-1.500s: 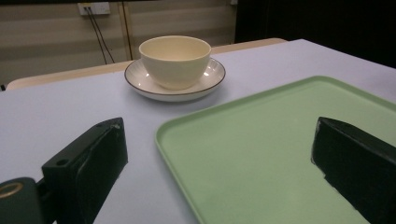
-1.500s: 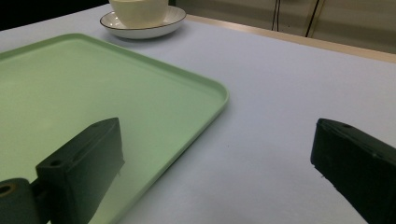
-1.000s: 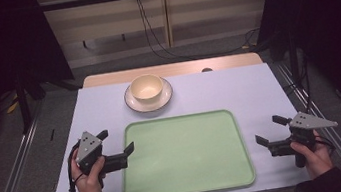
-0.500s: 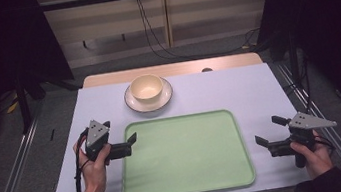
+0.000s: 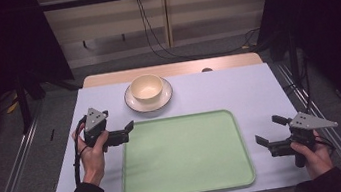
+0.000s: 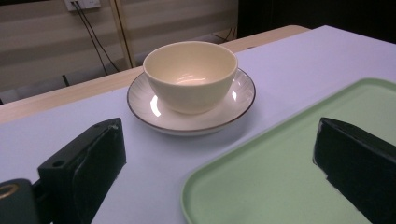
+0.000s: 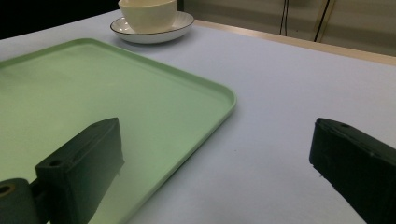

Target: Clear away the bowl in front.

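Observation:
A cream bowl (image 5: 146, 86) (image 6: 190, 74) (image 7: 147, 13) sits upright on a white saucer (image 5: 131, 102) (image 6: 140, 100) (image 7: 182, 21) with a dark rim, at the back middle of the table. A pale green tray (image 5: 184, 154) (image 6: 280, 186) (image 7: 70, 93) lies flat in front of it, with nothing on it. My left gripper (image 5: 128, 132) (image 6: 219, 172) is open at the tray's near-left corner, pointing toward the bowl, still a short way from it. My right gripper (image 5: 270, 131) (image 7: 219, 172) is open just right of the tray, its left jaw over the tray's edge.
The table has a pale lilac top (image 5: 238, 91) and a wooden strip (image 5: 224, 62) along its far edge. Cables (image 5: 148, 23) hang down the wall behind. Metal rails (image 5: 13, 173) run along both sides on the floor.
My left gripper has moved forward and to the right, toward the tray's far-left corner and the bowl. The right gripper has stayed still.

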Available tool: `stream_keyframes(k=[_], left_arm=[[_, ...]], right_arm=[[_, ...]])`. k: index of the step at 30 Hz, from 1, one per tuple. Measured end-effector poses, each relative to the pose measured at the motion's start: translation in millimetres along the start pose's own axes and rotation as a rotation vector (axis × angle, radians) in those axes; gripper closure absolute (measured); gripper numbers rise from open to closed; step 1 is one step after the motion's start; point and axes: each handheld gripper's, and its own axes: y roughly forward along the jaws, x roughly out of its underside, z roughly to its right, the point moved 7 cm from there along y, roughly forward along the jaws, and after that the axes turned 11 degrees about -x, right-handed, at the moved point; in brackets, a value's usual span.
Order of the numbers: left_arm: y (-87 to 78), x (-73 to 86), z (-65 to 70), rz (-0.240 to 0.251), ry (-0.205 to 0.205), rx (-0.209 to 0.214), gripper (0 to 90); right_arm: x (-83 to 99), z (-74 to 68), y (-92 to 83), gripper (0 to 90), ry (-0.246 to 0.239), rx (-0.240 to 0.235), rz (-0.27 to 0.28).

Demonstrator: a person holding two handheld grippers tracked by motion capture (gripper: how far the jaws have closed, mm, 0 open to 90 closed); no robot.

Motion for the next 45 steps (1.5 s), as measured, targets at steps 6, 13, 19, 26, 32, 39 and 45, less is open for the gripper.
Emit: stream_keyframes(k=[6,13,19,26,32,39,45], left_arm=[[10.8,-11.8,0.8,0.024,-0.014,-0.001,2.7],[22.9,-24.0,-2.0,0.024,0.006,0.005,2.8],[33.0,-28.3,-3.2,0.016,0.002,0.011,3.4],[45.4,-31.5,-3.1,-0.01,0.023,0.012,3.7],[60.7,-36.3,-4.0,-0.038,0.012,0.017,4.0],[78.3,-41.8,-11.8,-0.069,-0.036,-0.018,7.2],[91.4,-43.2,-12.9,-0.104,-0.024,-0.021,9.4]], right_arm=[[-0.1,-0.2,0.0,2.0,0.005,0.0,0.003],[-0.4,0.2,-0.1,1.9,0.006,0.003,0.008],[-0.4,0.1,-0.5,1.8,0.006,0.003,0.008],[-0.2,0.0,-0.2,1.8,0.006,0.002,0.006],[-0.2,0.0,-0.4,1.6,0.011,-0.001,0.008],[0.0,0.0,-0.4,1.6,0.013,0.001,0.008],[-0.1,-0.1,-1.2,1.7,0.011,-0.003,0.01]])
